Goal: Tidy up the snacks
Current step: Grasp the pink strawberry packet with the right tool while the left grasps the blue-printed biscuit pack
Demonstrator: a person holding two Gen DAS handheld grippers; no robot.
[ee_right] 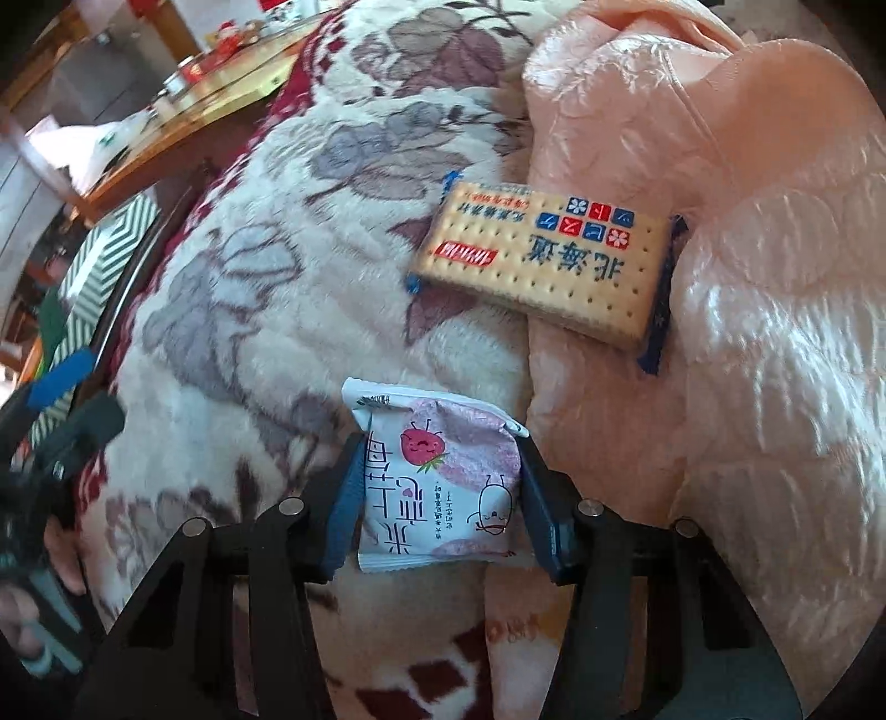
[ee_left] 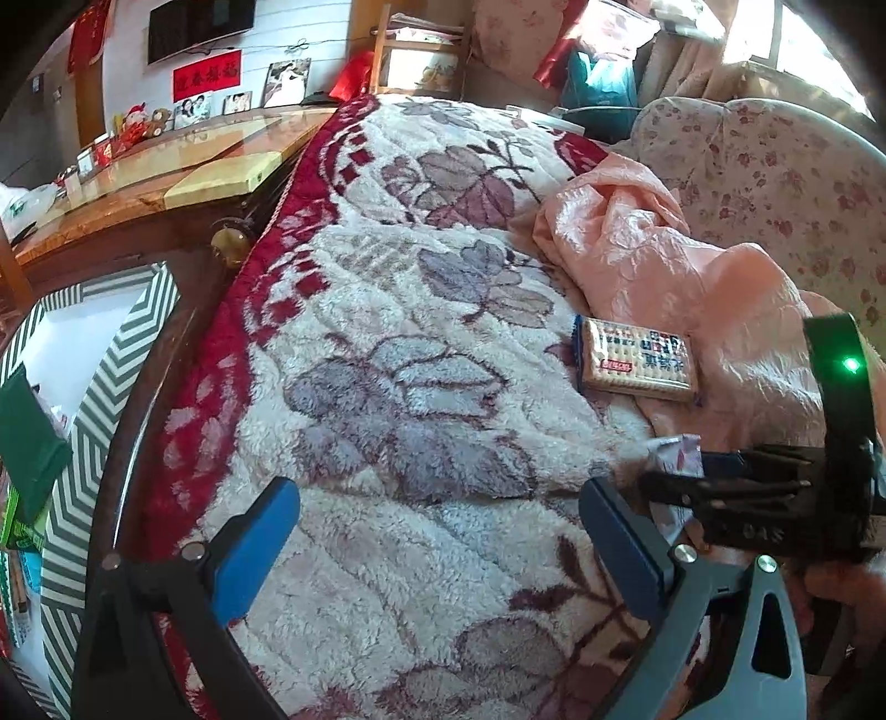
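Low in the right wrist frame we see our right claw (ee_right: 440, 498) clamped partway shut on the strawberry snack pouch (ee_right: 437, 482), the cracker pack (ee_right: 545, 260) lying above it on the floral blanket (ee_right: 249, 277), while our left claw (ee_left: 440, 548) gapes empty.

Spread over the bed: a plush blanket (ee_left: 421, 343) in cream with grey-mauve flowers and a dark red border, with a crumpled pink satin quilt (ee_left: 653, 260) bunched over its right side. Stood beside the bed on the left: a wooden table (ee_left: 166, 183) with a glossy top, bearing small red ornaments and framed photos (ee_left: 194, 108) along its far edge. Hung on the white wall behind: a dark television (ee_left: 199, 25) above a red banner (ee_left: 207, 75).
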